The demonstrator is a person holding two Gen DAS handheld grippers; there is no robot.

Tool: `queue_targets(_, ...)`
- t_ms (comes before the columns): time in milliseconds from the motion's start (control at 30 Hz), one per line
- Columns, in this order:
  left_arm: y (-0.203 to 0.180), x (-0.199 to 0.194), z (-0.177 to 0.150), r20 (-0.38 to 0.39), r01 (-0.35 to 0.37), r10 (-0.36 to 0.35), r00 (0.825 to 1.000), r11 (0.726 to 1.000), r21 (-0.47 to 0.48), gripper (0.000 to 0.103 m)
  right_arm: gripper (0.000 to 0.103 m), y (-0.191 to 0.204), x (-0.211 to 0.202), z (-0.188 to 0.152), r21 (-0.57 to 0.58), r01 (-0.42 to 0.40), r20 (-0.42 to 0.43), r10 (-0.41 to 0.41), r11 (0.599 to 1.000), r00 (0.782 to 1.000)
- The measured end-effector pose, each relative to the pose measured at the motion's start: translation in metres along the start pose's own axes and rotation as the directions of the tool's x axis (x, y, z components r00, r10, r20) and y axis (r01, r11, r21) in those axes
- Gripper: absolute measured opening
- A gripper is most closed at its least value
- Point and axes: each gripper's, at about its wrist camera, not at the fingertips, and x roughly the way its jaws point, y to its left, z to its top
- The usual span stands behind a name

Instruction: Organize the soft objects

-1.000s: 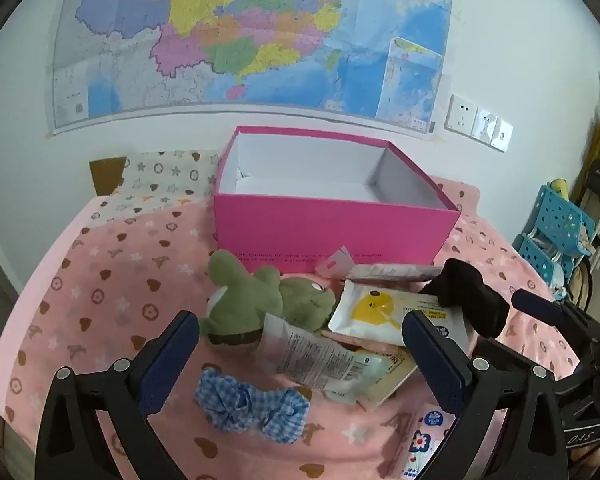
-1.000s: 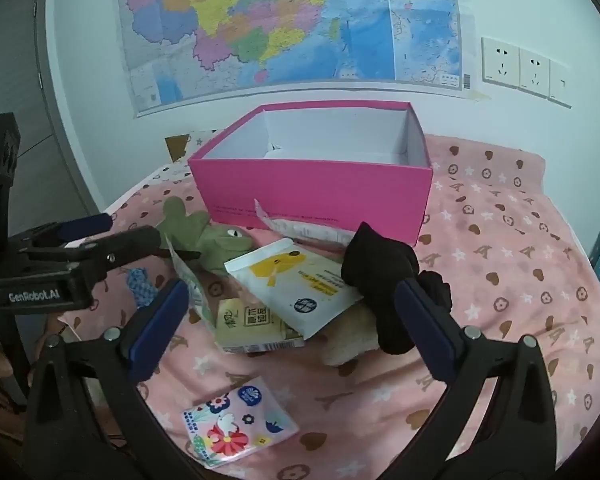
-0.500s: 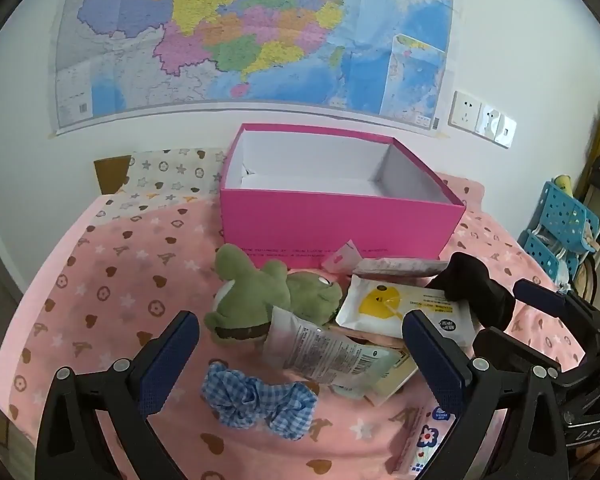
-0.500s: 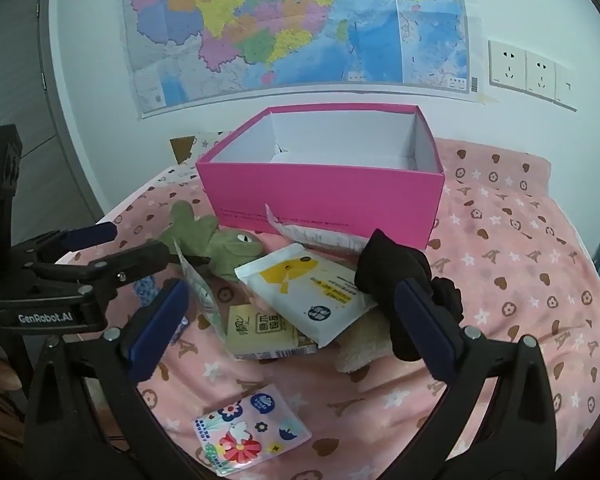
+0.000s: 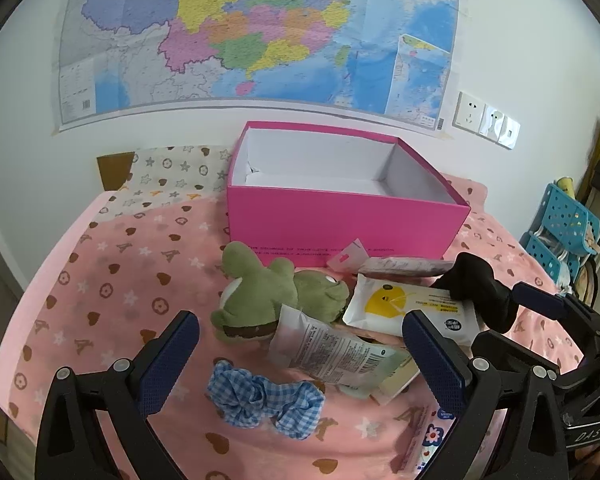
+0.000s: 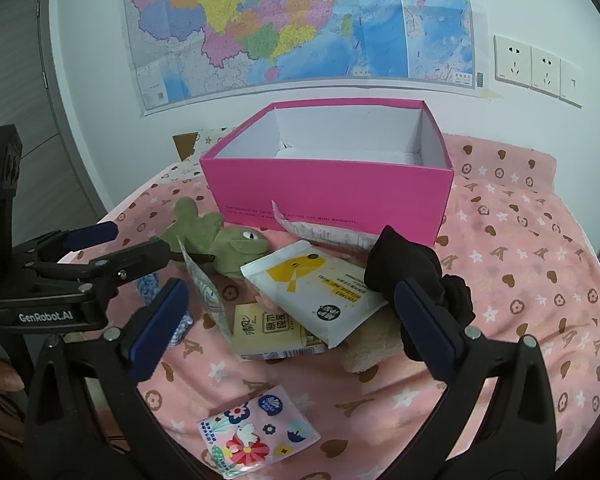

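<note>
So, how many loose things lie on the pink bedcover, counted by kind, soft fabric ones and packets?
Soft fabric things: 4 (green frog plush, blue checked scrunchie, black cloth bundle, beige fluffy piece)
Packets: 5 (white-and-yellow wipes pack, clear printed pouch, yellow tissue pack, flowered tissue pack, long pinkish pouch)
Total: 9

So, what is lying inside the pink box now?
The pink box shows only white walls and a strip of white floor. Its front wall hides the near floor, so anything there is unseen.

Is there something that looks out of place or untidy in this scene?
Yes. The pink box holds none of the items; the frog plush, wipes pack, black cloth and packets lie overlapping in front of it.
</note>
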Motion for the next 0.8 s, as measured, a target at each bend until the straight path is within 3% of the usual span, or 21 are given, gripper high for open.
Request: queue_targets(800, 0.0057, 0.0084, -0.0008, -0.022, -0.015, 0.015, 1.0, 1.0, -0.006, 0.103, 0.103, 0.0002, 0.0063, -0.0001, 0.01, -0.025, -0.021, 0.025, 1.0, 0.999)
